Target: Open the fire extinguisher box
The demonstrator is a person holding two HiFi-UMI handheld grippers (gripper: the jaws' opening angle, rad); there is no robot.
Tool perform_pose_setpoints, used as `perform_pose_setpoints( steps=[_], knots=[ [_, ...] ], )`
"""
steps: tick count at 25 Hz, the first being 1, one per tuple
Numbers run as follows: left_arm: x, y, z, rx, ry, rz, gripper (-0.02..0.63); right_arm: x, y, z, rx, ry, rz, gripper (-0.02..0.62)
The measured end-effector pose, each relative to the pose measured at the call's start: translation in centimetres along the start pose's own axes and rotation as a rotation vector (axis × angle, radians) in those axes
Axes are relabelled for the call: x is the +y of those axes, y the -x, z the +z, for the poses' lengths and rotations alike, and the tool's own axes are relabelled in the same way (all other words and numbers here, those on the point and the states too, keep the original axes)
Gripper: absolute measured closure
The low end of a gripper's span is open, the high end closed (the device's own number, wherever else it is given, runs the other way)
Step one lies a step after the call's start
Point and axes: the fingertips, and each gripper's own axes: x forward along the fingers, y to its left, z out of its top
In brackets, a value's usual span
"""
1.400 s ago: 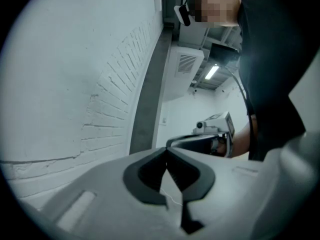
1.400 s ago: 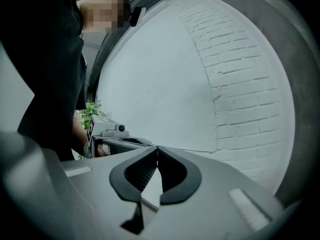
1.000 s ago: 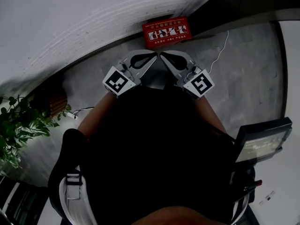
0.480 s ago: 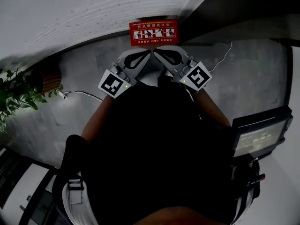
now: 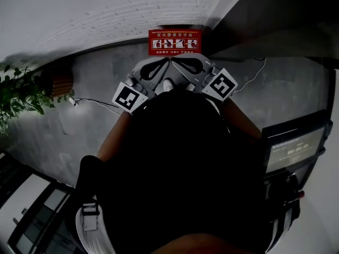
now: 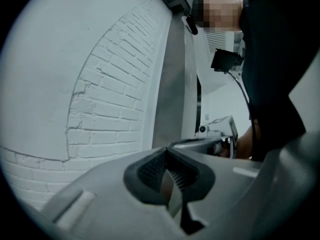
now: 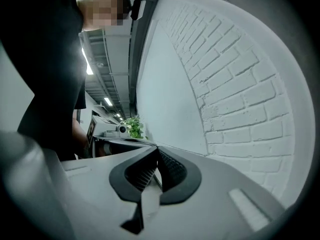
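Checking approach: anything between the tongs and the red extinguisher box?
No. Head view shows only bare grey floor between left tongs, right tongs and box.

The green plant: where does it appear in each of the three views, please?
Head view: the green plant is at the left edge, at mid-height.
Left gripper view: not in it.
Right gripper view: the green plant is small, left of centre, against the wall.
Shared landmark: the white brick wall, seen in all three views.

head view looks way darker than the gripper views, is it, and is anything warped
Head view: dim, dark clothing fills the middle, only the red box stands out. Left gripper view: bright, brick wall bowed. Right gripper view: bright too, bricks bowed, ceiling lights glare.
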Motion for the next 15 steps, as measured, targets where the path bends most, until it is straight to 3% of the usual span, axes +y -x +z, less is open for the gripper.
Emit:
perform_pose_setpoints(
  steps=[7,15],
  knots=[
    [1.2,-0.9,1.7,-0.054,-0.047,-0.008,0.606,-1.3,-0.2,1.6,0.006,0.050,-0.011,0.588],
    [1.9,-0.3,0.2,-0.040,-0.037,0.002,0.606,-3.2,0.2,-1.0,0.041,-0.058,-0.065,0.588]
  ],
)
